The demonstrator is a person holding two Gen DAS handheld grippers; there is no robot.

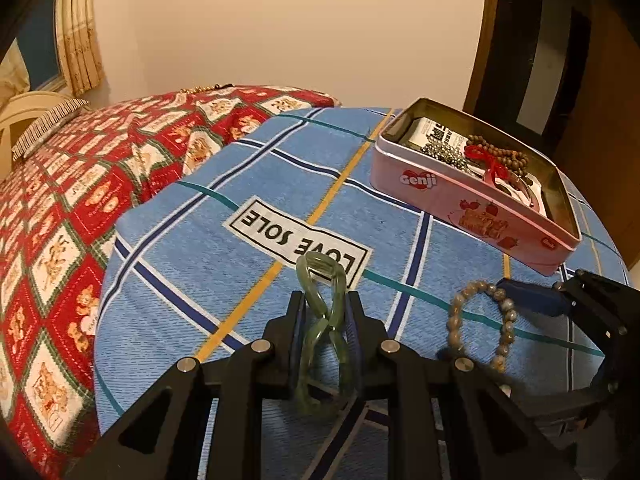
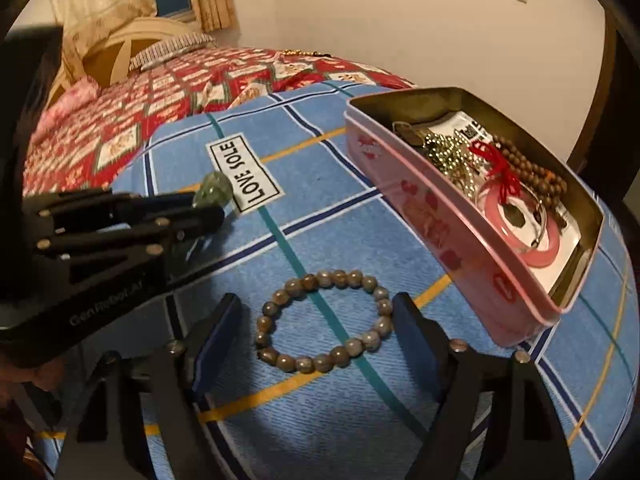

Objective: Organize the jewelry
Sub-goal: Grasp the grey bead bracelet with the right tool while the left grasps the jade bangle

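The green chain bracelet (image 1: 322, 320) was pinched between the two fingers of the left tool (image 1: 323, 300); its big see-through links hung down between the fingers, and one link stuck out past the tips, over the "LOVE SOLE" label (image 1: 294, 236) printed on the blue checked blanket (image 1: 208, 264); in the right wrist view the same bracelet (image 2: 212, 190) showed as a green lump at the tip of the left tool (image 2: 200, 208).

The brown bead bracelet (image 2: 326, 320) lay flat in a ring on the blanket (image 2: 360, 420); the right tool (image 2: 318, 324) was spread wide, with one finger on each side of the ring; I could not tell if the fingers touched the beads; in the left wrist view this bracelet (image 1: 480, 324) lay just beside one blue fingertip of the right tool (image 1: 532, 300).

The pink Genji tin (image 1: 472, 208) sat open on the blanket, past the bead bracelet; inside it were silver ball chains (image 2: 446, 154), dark wooden prayer beads (image 2: 536, 174) tied with a red string (image 2: 498, 168), and a pink bangle (image 2: 520, 224).

A red patchwork quilt (image 1: 60, 208) covered the bed behind the blanket; a striped pillow (image 2: 172, 50) lay near the headboard.
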